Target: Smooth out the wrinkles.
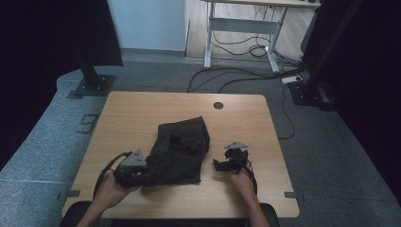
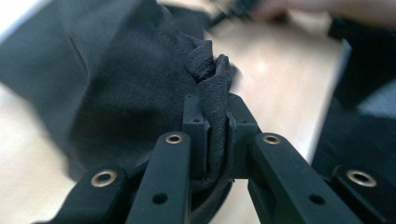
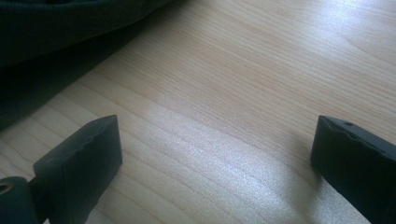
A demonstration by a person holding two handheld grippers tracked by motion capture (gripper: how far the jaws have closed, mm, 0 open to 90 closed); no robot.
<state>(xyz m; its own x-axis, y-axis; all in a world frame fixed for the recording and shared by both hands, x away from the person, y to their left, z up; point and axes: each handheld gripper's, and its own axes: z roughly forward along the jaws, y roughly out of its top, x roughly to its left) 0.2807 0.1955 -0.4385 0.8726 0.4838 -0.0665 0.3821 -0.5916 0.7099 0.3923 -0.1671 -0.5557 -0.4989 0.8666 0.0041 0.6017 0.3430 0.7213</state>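
One black garment [image 1: 182,149], soft matte knit, lies crumpled in an irregular heap near the wooden tabletop's [image 1: 142,111] front edge. The left gripper [image 1: 142,174] pinches a bunched fold. The right gripper [image 1: 218,164], jaws wide apart, rests on bare wood just beside it.

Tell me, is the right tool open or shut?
Open: the right tool has its jaws wide apart over the bare wooden table, gripping nothing.

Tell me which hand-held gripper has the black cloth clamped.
The left hand-held gripper: its jaws are shut on a bunched fold of the black cloth. The right hand-held gripper stands open over bare table.
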